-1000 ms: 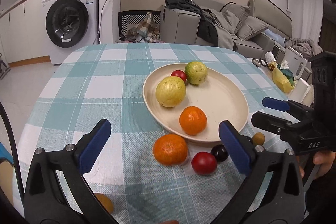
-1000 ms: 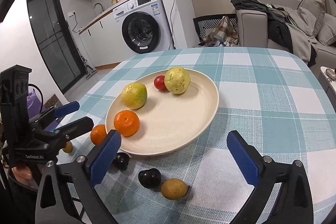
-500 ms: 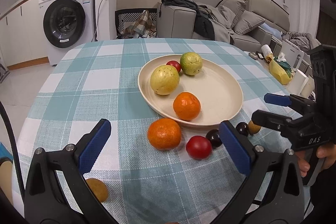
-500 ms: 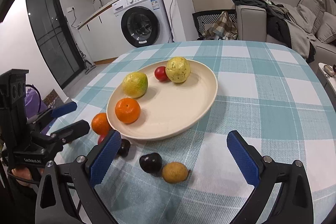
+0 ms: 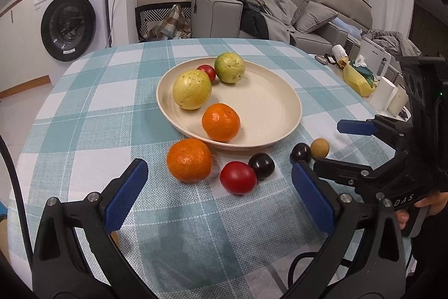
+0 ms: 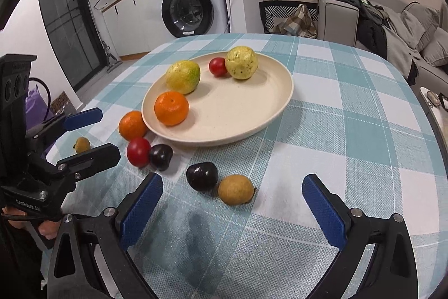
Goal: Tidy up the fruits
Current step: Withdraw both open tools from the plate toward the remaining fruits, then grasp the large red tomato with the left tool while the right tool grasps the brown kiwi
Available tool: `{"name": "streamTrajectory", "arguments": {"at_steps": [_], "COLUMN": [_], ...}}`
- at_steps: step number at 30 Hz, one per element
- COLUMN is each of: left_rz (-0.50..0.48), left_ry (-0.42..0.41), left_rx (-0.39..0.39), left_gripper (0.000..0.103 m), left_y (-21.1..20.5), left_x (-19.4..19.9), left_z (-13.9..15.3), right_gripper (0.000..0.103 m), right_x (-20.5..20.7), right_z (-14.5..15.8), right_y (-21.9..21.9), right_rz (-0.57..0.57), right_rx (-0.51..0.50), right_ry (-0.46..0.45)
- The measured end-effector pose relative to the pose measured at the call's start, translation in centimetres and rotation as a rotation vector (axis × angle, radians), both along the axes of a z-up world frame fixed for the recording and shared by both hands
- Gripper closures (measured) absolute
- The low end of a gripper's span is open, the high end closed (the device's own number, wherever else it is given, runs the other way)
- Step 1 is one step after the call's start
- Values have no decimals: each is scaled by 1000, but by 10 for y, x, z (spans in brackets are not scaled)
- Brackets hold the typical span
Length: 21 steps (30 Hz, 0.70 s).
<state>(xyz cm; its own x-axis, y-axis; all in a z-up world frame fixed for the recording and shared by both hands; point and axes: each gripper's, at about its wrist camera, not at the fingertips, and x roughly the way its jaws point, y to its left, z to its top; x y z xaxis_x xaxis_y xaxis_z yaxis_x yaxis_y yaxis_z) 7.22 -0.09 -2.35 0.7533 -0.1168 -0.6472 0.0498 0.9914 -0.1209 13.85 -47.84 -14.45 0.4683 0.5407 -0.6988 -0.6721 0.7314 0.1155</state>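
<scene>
Jaws wide open and empty on both the left gripper [image 5: 218, 192] and right gripper [image 6: 232, 203], hovering over loose fruit beside the plate [image 5: 274, 114] on the surface [image 5: 92, 114].

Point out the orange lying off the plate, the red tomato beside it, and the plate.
orange [image 5: 189, 160], left wrist view, middle of its peel
red tomato [image 5: 238, 177], left wrist view, its centre
plate [image 5: 280, 102], left wrist view, bare inner surface

Even, bright indoor light with soft shadows under the fruit; sharp focus, strong fisheye bending and dark corners.
</scene>
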Motion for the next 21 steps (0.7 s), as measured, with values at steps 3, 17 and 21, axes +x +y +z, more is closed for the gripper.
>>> {"name": "streamTrajectory", "arguments": {"at_steps": [3, 17, 21], "left_rz": [-5, -87, -109], "left_ry": [8, 21, 46], "left_rx": [-7, -9, -29], "left_gripper": [1, 28, 40], "left_y": [-1, -10, -11], "left_x": [1, 2, 3], "left_z": [-1, -4, -7], "right_gripper": [1, 27, 32], "right_x": [1, 4, 2], "right_z": [0, -4, -5], "right_y": [-1, -5, -4], "right_rz": [5, 56, 71], "right_rx": [-14, -22, -14], "right_ry": [2, 56, 65]}}
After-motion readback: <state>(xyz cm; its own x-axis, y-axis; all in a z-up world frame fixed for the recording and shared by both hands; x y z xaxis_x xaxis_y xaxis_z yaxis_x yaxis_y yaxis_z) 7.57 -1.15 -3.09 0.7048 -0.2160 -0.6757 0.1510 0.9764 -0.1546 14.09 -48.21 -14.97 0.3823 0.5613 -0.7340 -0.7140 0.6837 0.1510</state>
